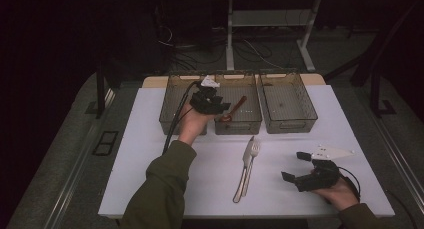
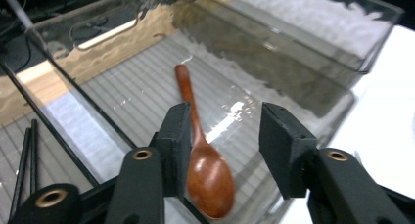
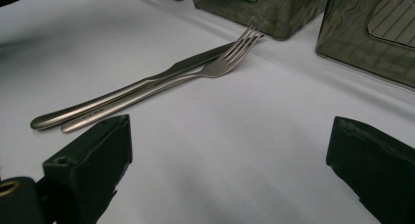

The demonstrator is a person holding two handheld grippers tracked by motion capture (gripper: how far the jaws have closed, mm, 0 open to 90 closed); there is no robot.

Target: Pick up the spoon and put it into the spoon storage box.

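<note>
Brown wood: the spoon [image 2: 208, 172] lies in the middle bin [image 1: 238, 123], between your left gripper's [image 2: 225, 150] parted jaws, one pad just beside it. Your right gripper [image 1: 295, 166] rests released on the white surface [image 1: 210, 189] near the fork [image 3: 161, 82] and knife [image 3: 127, 89].

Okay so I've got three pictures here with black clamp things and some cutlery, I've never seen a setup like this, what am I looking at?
A person sits at a white table and holds a hand-operated gripper in each hand.

The high view looks down from above. The other two come from cameras riding on each gripper, looking along its black fingers.

Three clear bins stand at the far edge. The left gripper hovers over the middle bin. A brown wooden spoon lies there between its fingers, which stand apart, so it looks let go rather than squeezed.

The right gripper rests open, holding nothing. A metal knife and fork lie side by side on the table.
</note>
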